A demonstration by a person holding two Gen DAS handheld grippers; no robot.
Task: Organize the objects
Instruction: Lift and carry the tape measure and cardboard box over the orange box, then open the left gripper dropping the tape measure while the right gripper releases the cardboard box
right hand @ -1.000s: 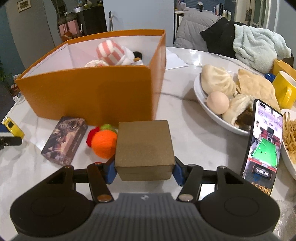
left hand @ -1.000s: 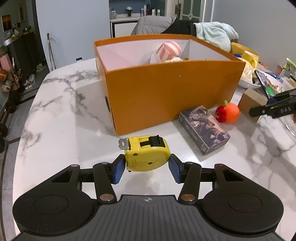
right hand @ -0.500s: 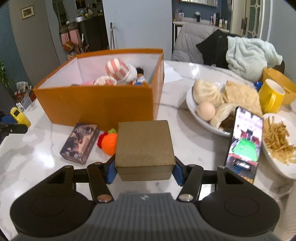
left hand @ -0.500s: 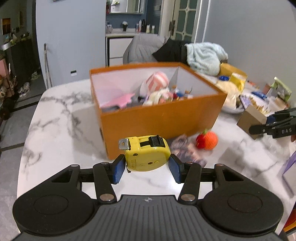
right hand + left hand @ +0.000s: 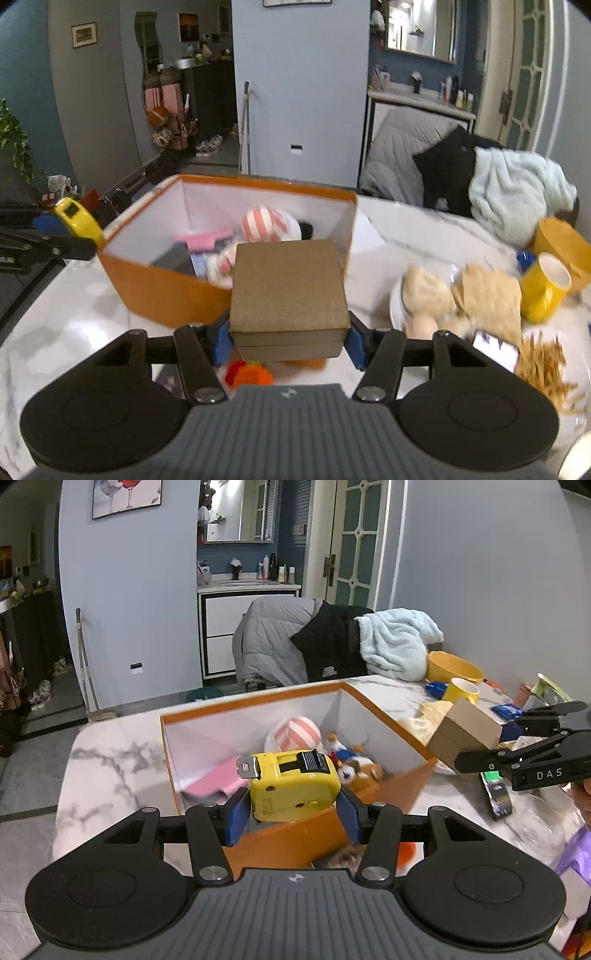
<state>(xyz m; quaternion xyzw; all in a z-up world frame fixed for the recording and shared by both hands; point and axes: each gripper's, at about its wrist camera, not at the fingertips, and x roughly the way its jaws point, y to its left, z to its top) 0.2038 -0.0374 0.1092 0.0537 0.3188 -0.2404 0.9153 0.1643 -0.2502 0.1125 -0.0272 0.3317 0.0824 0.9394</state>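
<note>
Tape measure (image 5: pixel 293 786), yellow with a black clip and a metal hook, sits clamped between the blue pads of the left gripper (image 5: pixel 293 812), held in the air in front of the near wall of an orange box (image 5: pixel 280 834). The box, open-topped and white inside, stands on a marble tabletop (image 5: pixel 110 760) towards its left end. Inside it lie a pink-and-white striped ball (image 5: pixel 293 734), a pink flat item (image 5: pixel 218 784) and a small plush toy (image 5: pixel 354 768). The right gripper (image 5: pixel 290 341) is clamped on a brown cardboard box (image 5: pixel 288 295), its pads pressing both side faces, and holds it up before the orange box's right near corner. In the left wrist view that same brown box (image 5: pixel 465 731) appears at the right, lifted off the tabletop beside the orange box's right wall, with the black frame of the right gripper behind it. Below the brown box, on the tabletop near the front wall of the orange box, lies an orange-and-red knitted ball (image 5: pixel 251 373), partly hidden. Towards the right end of the tabletop stand a white plate of buns and flatbread (image 5: pixel 461 295), a yellow mug (image 5: pixel 545 286), a yellow bowl (image 5: pixel 561 240), a plate of fries (image 5: pixel 546 373) and a phone (image 5: pixel 495 350) with a lit screen. A light blue towel (image 5: pixel 517 192) is draped at the far edge.
</note>
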